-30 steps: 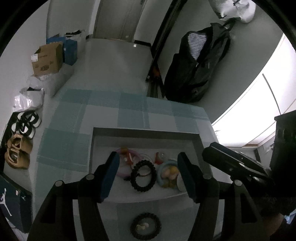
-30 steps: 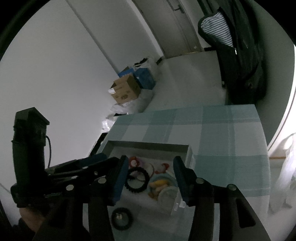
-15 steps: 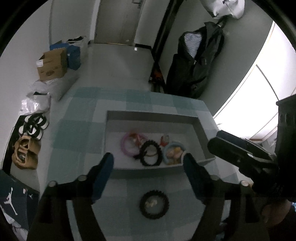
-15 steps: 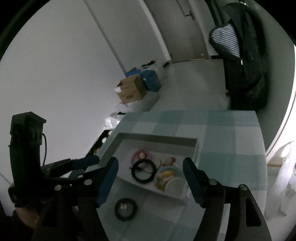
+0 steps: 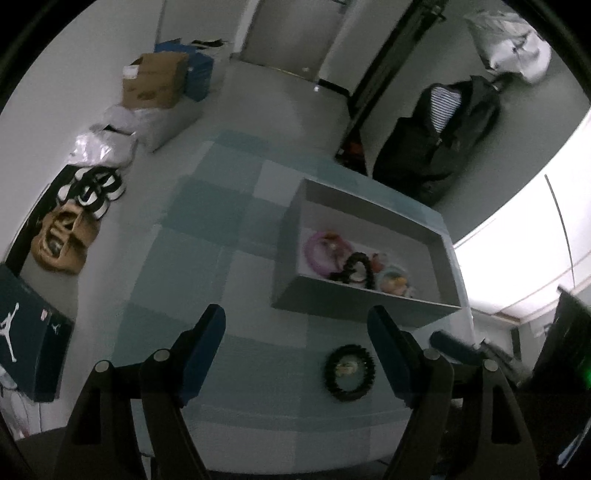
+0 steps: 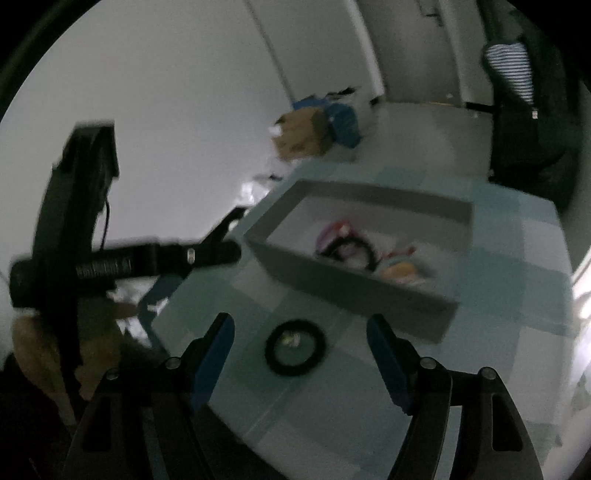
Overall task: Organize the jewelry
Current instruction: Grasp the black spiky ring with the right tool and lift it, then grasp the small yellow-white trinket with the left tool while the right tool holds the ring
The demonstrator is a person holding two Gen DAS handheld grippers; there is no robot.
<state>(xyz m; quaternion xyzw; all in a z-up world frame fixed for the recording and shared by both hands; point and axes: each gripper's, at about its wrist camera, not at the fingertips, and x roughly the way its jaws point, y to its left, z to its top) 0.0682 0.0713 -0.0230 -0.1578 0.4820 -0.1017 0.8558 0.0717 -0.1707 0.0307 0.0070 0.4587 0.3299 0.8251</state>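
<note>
Both of your tools are released and carry nothing: the left tool (image 5: 295, 341) hangs above the checked surface (image 5: 207, 295), the right tool (image 6: 300, 349) above the black beaded bracelet (image 6: 295, 352). That bracelet lies near the surface's front edge, apart from the grey tray (image 6: 354, 280) where the pink ring (image 5: 320, 250) and the other pieces sit. A fast, blurred descent could nudge it off that edge.

I stand in home entryway. Shoes (image 5: 92, 192) and sneaker box (image 5: 26, 332) along floor, cardboard box (image 5: 155, 85) by door (image 5: 291, 33), black jacket (image 5: 439, 140) hanging on wall, checked cloth on surface (image 5: 221, 229).
</note>
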